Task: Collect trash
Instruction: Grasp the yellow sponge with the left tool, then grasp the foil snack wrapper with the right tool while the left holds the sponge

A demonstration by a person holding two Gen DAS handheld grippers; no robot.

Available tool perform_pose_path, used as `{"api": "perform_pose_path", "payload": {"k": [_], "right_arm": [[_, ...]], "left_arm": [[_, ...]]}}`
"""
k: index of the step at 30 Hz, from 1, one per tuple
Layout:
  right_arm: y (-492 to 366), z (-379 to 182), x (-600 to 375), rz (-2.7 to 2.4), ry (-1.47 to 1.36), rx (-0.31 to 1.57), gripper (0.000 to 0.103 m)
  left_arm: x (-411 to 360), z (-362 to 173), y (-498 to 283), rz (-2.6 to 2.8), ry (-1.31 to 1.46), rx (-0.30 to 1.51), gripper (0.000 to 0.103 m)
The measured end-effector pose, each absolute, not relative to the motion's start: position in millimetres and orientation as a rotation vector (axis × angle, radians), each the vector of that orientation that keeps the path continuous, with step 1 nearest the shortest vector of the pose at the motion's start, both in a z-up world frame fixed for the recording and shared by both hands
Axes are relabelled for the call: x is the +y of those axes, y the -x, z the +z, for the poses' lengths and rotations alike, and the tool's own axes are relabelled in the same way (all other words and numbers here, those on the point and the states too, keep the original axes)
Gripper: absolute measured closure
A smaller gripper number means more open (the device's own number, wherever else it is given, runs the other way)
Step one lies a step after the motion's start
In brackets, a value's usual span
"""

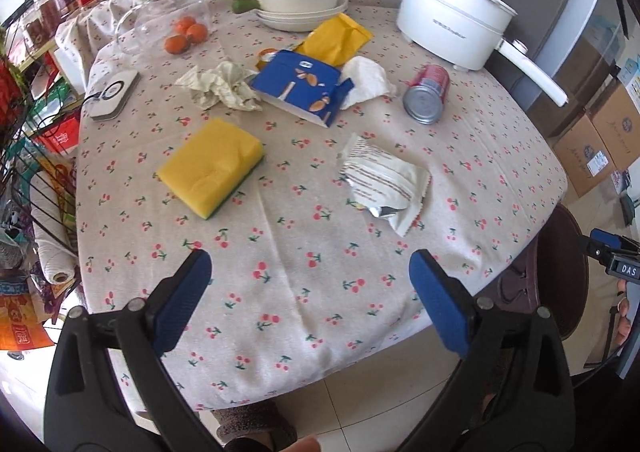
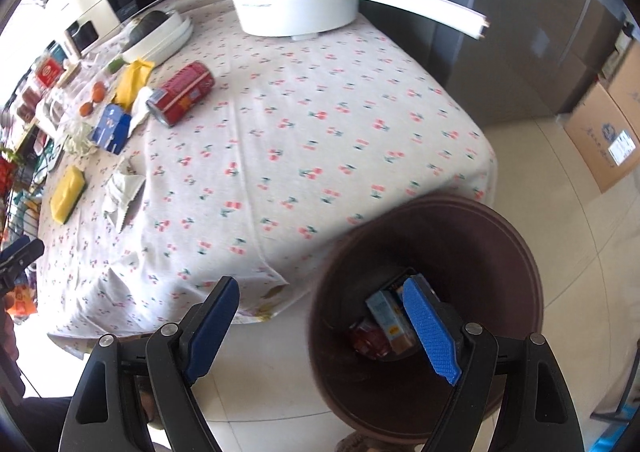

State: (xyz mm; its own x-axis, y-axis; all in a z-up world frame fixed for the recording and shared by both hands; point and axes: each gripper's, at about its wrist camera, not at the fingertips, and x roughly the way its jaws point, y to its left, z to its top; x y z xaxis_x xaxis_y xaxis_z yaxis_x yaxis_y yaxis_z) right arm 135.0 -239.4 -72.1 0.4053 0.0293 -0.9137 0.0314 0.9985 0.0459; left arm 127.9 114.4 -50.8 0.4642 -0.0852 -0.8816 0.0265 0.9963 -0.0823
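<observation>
While left gripper gapes empty above crumpled wrapper, only right gripper, also released, reveals brown bin holding cartons.

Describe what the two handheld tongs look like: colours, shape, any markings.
Both the left tongs and the right tongs have black plastic scissor-like arms joined by round silver rivets, each ending in a flat blue pad with a fine textured grip. Seen from the left camera, the right tongs carry a small label reading "DAS".
</observation>
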Motion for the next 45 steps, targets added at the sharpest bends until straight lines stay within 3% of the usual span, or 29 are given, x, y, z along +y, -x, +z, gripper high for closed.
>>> {"api": "perform_pose_path", "payload": {"k": [11, 17, 22, 24, 28, 31, 45], "right_arm": [[-171.6, -80.6, -173.5, 0.084, 0.007, 1.171, 0.017], [-191.7, -88.5, -148.4, 0.111, 0.015, 1.187, 0.017], [-202.4, -98.9, -127.6, 0.135, 0.048, 1.205, 0.017], [-205.2, -102.6, -119.4, 0.147, 0.071, 1.207, 0.017], [-211.0, -108.2, -96.8, 0.192, 0.117, 1.202, 0.017], [-214.1, -109.2, -75.1, 0.260, 0.153, 1.183, 0.017], [-235.4, -134.6, 6.3, 0.422, 0.360, 1.057, 0.017]], "left_arm": [[181.5, -85.8, -181.2, 0.125, 0.242, 1.161, 0.004], [173.2, -89.9, -213.6, 0.062, 0.078, 1.090, 0.004], [170.2, -108.7, -223.3, 0.019, 0.035, 1.143, 0.004], [169.7, -113.2, -222.4, 0.034, 0.002, 1.159, 0.008], [179.0, -115.3, -216.0, 0.044, 0.001, 1.178, 0.027], [187.3, -111.5, -209.5, 0.025, 0.053, 1.170, 0.033], [191.2, -92.1, -178.1, 0.037, 0.049, 1.164, 0.037]]}}
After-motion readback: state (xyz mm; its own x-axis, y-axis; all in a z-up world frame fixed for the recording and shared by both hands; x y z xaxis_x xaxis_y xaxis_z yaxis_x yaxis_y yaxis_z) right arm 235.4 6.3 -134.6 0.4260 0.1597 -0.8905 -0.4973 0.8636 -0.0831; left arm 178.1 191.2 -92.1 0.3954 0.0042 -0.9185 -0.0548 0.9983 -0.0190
